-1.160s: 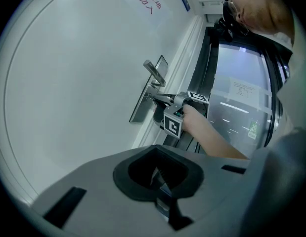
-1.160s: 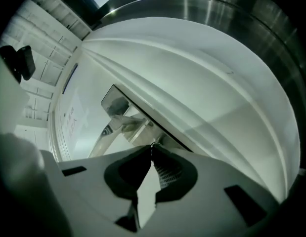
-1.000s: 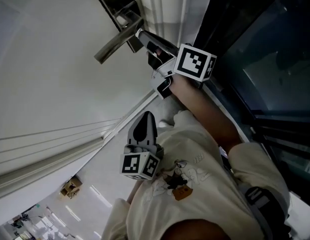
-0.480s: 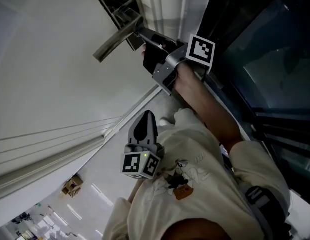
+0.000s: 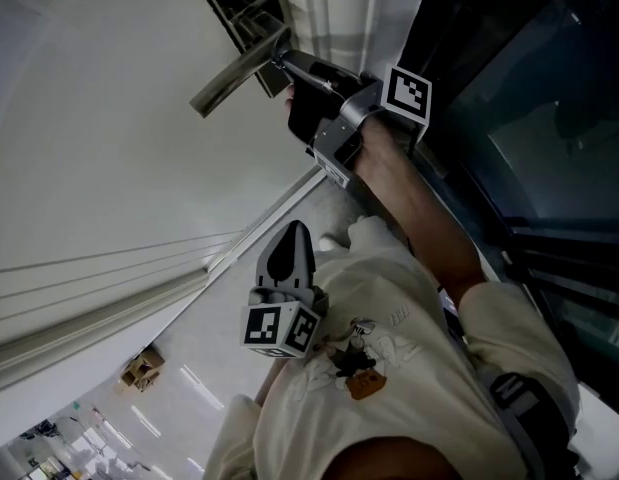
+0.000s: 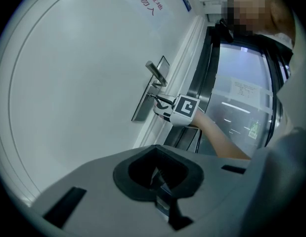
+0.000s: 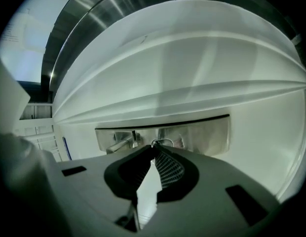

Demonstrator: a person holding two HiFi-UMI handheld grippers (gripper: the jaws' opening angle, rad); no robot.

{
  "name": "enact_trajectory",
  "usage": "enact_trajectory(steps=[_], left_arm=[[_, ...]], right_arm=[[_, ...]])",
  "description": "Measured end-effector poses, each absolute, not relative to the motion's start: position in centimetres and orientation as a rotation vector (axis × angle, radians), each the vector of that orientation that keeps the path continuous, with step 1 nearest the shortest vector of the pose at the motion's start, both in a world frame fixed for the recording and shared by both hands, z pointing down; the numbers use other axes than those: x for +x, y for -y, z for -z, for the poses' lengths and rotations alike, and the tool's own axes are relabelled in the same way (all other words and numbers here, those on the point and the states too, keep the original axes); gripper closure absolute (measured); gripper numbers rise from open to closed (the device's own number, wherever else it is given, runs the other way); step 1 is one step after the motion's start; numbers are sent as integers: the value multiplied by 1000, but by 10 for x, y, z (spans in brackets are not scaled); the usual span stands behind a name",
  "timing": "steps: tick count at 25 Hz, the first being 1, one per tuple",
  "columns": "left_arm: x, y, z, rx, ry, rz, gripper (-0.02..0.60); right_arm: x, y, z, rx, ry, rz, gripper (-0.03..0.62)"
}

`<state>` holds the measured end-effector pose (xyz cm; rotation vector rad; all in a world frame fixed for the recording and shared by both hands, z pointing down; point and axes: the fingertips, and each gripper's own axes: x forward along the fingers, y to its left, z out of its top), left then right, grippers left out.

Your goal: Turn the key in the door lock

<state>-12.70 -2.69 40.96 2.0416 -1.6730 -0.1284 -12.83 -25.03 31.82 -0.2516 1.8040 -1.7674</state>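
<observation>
My right gripper (image 5: 285,66) is at the door's steel lock plate (image 7: 202,135), just below the lever handle (image 5: 234,73). In the right gripper view its jaws come together at their tips (image 7: 153,148) on the small key (image 7: 162,142) that sticks out of the plate. The left gripper view shows the same gripper (image 6: 156,97) against the plate (image 6: 142,105). My left gripper (image 5: 292,240) hangs by the person's chest, far from the door, with its jaws (image 6: 155,176) together and nothing in them.
The white door (image 5: 99,158) fills the left of the head view. A dark glass panel (image 5: 529,118) stands at the right past the door frame (image 5: 334,8). A small cardboard box (image 5: 141,373) lies on the floor below.
The right gripper has rolled about its own axis at the lock: its marker cube swung round and upward while the jaw tips stayed at the plate. The left gripper has not moved.
</observation>
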Motion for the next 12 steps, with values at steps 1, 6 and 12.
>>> enact_trajectory(steps=[1,6,12], left_arm=[[-127,27,-409,2045,1673,128,575],[-127,27,-408,2043,1670,133,575],[-122,31,-411,2050,1640,139,575]], right_arm=[[-128,250,-317,-251,-1814,1754,571],[-121,241,-312,-312,-2014,1611,456],[-76,208,-328,-647,-2447,1168,560]])
